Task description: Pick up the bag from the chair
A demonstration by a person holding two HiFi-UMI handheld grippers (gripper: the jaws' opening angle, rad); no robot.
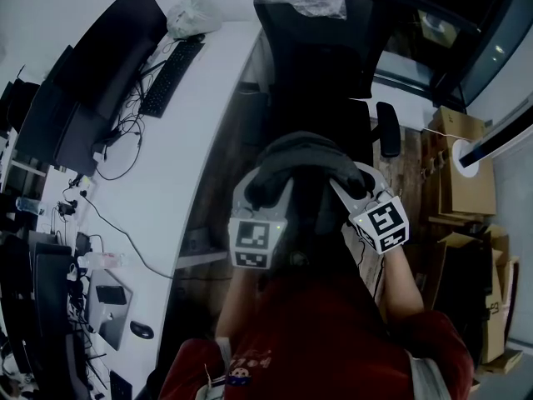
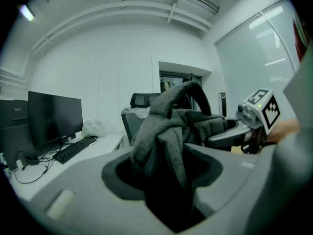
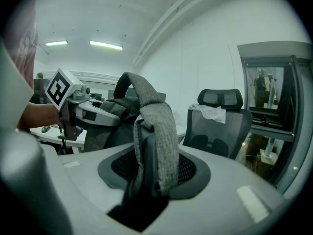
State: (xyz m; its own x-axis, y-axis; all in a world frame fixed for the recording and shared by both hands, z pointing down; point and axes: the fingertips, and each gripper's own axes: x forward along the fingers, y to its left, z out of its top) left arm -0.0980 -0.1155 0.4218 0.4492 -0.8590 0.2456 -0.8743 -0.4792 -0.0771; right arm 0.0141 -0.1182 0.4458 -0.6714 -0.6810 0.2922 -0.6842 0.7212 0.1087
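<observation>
Grey woven fabric bunches between both pairs of jaws: the dark grey soft cloth bag [image 1: 304, 167] hangs in the air between the two tools, close in front of the person's chest. Its long axis runs left to right from one tool to the other. The left gripper [image 1: 254, 192] is clamped on a thick fold at the bag's left end, its jaws pressed narrow around the cloth. The right gripper [image 1: 354, 188] pinches the grey webbing strap [image 3: 155, 131] at the right end, equally tight. Both point forward and slightly inward, facing each other across the bag. Just beyond it stands the black mesh office chair [image 1: 321, 65]. Neither hand is nearer; the load looks shared, so any lift should be level.
</observation>
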